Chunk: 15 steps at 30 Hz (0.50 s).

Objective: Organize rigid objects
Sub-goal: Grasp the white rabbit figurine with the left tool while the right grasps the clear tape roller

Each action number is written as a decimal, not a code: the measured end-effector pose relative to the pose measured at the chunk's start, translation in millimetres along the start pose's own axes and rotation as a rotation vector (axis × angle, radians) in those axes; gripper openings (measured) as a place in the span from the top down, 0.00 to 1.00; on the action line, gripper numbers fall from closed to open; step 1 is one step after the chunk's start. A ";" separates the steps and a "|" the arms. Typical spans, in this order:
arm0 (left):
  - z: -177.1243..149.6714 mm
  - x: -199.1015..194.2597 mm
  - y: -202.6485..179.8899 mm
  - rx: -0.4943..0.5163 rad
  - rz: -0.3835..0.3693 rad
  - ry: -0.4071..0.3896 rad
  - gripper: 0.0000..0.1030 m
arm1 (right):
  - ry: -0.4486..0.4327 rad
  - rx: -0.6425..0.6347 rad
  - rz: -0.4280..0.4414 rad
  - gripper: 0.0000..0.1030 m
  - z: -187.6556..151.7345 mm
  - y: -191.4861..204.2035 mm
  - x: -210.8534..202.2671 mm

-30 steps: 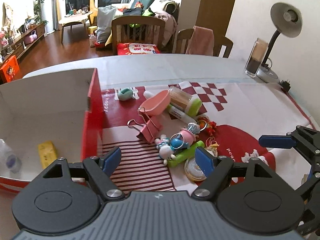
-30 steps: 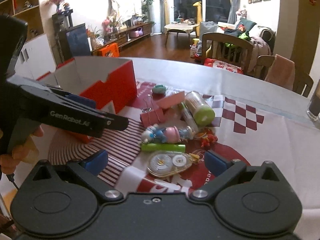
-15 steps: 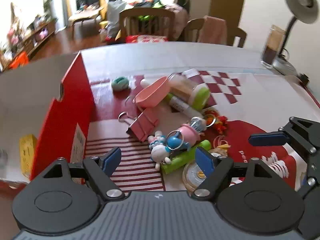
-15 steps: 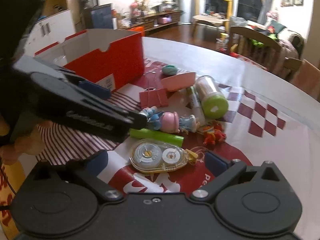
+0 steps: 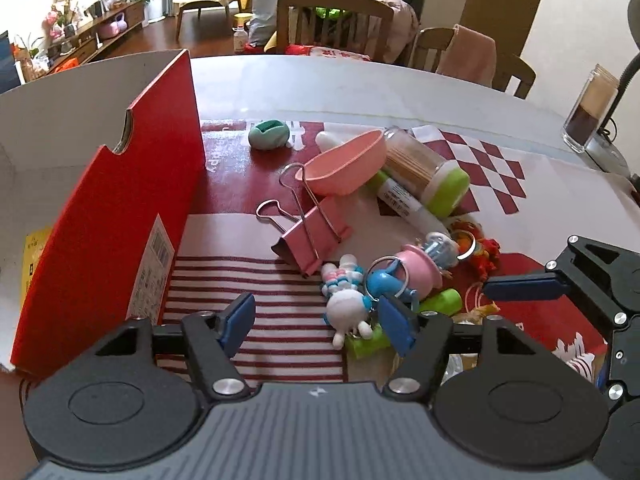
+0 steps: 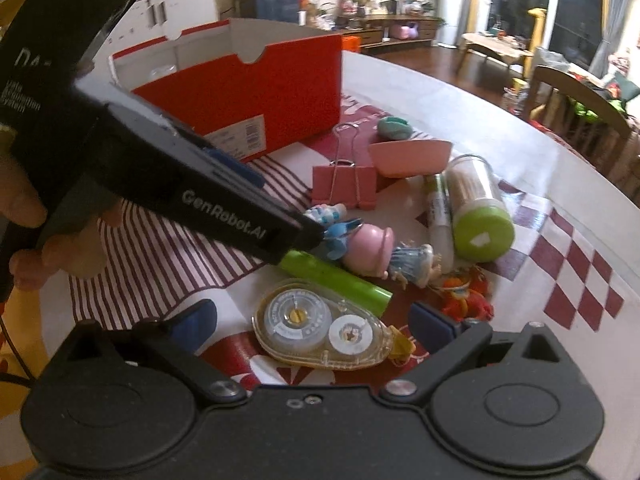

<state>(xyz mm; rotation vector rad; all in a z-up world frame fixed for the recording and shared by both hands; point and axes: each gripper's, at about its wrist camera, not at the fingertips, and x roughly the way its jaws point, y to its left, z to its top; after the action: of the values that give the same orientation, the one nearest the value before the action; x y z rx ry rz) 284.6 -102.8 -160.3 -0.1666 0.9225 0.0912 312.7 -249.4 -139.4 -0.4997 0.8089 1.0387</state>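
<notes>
A pile of small things lies on the red and white cloth. My left gripper (image 5: 316, 322) hangs low over its near edge, jaws closing around a white and blue rabbit keychain (image 5: 345, 300); the pads do not touch it. Behind it lie a pink binder clip (image 5: 312, 240), a pink scoop (image 5: 344, 168) and a green-lidded toothpick jar (image 5: 428, 172). My right gripper (image 6: 312, 324) stands open astride a clear tape dispenser (image 6: 320, 328), apart from it. A green tube (image 6: 336, 276) lies just beyond. The red box (image 5: 120, 208) stands open at the left.
A yellow item (image 5: 34, 248) lies inside the box. A teal holder (image 5: 269, 134) sits alone behind the pile. A glass jar (image 5: 588, 120) and a lamp base stand at the table's far right. Wooden chairs (image 5: 336, 24) line the far edge.
Both grippers have sunk closer to the pile. The left jaws have narrowed around the rabbit keychain. The right gripper has rolled and now straddles the tape dispenser.
</notes>
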 end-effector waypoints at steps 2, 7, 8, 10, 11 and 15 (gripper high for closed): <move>1.7 1.6 2.0 -0.009 -0.010 0.001 0.41 | 0.014 -0.006 0.019 0.02 -1.0 -2.3 2.9; 3.2 7.3 4.7 -0.030 -0.038 0.014 0.48 | 0.017 0.006 0.069 0.10 -2.9 -7.9 2.4; 3.1 8.5 4.5 -0.034 -0.049 0.018 0.51 | 0.024 0.014 0.091 0.17 -3.1 -8.9 1.8; 3.0 11.1 3.4 -0.037 -0.061 0.025 0.55 | 0.026 0.027 0.112 0.23 -3.7 -9.8 1.3; 3.1 12.1 2.4 -0.036 -0.059 0.025 0.55 | 0.024 0.025 0.113 0.25 -4.6 -9.2 0.3; 4.1 13.1 -0.5 -0.028 -0.058 0.021 0.58 | 0.009 0.035 0.111 0.35 -7.5 -6.3 -2.9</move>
<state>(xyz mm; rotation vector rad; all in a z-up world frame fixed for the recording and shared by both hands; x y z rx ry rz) 295.8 -102.5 -168.2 -0.2198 0.9368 0.0490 315.0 -259.1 -141.8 -0.4337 0.8694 1.1233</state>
